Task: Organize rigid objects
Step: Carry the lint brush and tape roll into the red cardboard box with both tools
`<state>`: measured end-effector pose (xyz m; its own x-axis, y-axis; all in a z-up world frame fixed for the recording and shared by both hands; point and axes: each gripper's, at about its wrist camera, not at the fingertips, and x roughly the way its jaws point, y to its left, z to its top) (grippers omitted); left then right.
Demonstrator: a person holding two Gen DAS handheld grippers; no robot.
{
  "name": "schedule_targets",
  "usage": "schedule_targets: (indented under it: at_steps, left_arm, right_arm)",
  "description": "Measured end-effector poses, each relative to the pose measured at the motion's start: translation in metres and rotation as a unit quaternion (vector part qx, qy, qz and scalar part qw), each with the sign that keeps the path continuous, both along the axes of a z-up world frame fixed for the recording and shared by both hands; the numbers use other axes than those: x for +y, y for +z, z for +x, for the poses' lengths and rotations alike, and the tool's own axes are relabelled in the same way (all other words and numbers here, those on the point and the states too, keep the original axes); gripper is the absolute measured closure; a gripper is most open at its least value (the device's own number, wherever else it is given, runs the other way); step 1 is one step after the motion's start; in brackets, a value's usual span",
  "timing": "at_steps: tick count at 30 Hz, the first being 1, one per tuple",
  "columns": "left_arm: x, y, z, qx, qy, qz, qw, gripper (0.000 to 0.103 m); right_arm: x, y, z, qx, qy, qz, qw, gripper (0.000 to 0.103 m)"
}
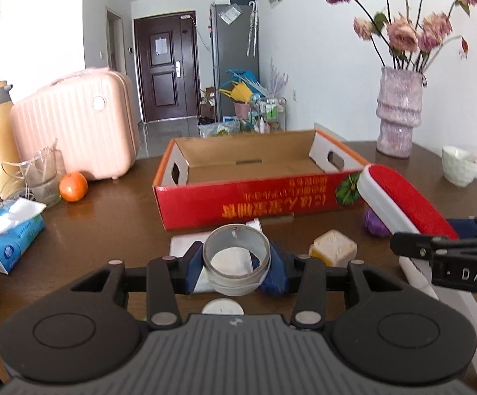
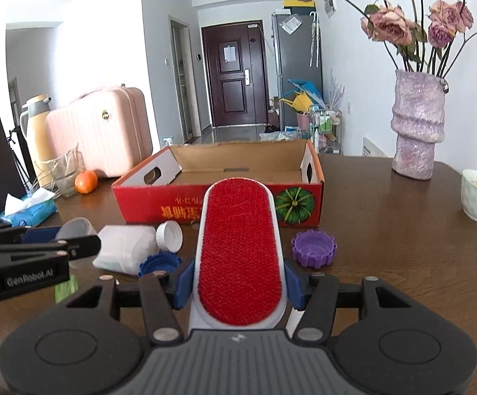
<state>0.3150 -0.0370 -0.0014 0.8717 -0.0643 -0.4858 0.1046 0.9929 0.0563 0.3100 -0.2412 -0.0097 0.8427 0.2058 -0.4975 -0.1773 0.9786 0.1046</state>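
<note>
- Lint brush (image 2: 240,250), red-faced with a white rim, sits clenched in the right tool (image 2: 237,286); its long axis runs straight ahead from the tool toward the red cardboard box (image 2: 218,209), with its rounded far end overlapping the box's near wall in the right wrist view.
- That box stands open-topped toward the far edge of the bench (image 2: 386,230), directly ahead of both tools. Judging by the task, the brush has to travel forward and over the near wall, then go down inside.
- The brush points lengthwise at the wall, so I judge it must be lifted above the rim before it moves forward, or its tip will catch the cardboard.
- Tape roll (image 1: 237,260), a grey ring, is gripped between the blue pads of the left tool (image 1: 237,265), its open hole facing up and toward the camera; the box is straight ahead of it too.
- In the left wrist view the right tool and brush lie to the right and reach closer to the box's right near corner, so the right hand looks the nearer one.
- Loose on the bench near the box's front wall: a white jar on its side (image 2: 126,250), a white cap (image 2: 169,235), a blue cap (image 2: 159,263), a purple cap (image 2: 313,247).
</note>
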Motion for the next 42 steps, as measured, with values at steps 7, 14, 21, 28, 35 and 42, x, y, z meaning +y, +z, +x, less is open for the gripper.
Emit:
schedule_targets:
  at_steps: [7,14,21,28,35,42]
  left_arm:
    - [0.0,0.021,0.009,-0.016,0.007,-0.004,0.9998,0.06]
    - [0.0,0.036,0.025,-0.024,0.012,-0.019,0.9995,0.06]
    - [0.002,0.052,0.043,-0.042,0.021,-0.044,0.9979,0.06]
    - [0.006,0.061,0.068,-0.05,0.033,-0.06,0.9964,0.06]
    - [0.006,0.06,0.102,-0.04,0.054,-0.062,0.9958,0.06]
    - [0.009,0.057,0.133,-0.035,0.056,-0.062,0.9959,0.06]
  right_arm:
    - [0.002,0.012,0.007,-0.005,-0.007,0.001,1.0,0.048]
    - [0.007,0.029,0.024,-0.016,-0.015,0.003,1.0,0.048]
    - [0.012,0.039,0.048,-0.021,-0.017,0.017,0.999,0.048]
    - [0.017,0.047,0.073,-0.025,-0.022,0.019,0.999,0.048]
    - [0.016,0.049,0.105,-0.016,-0.025,0.027,0.999,0.048]
    - [0.016,0.046,0.138,-0.003,-0.031,0.035,0.999,0.048]
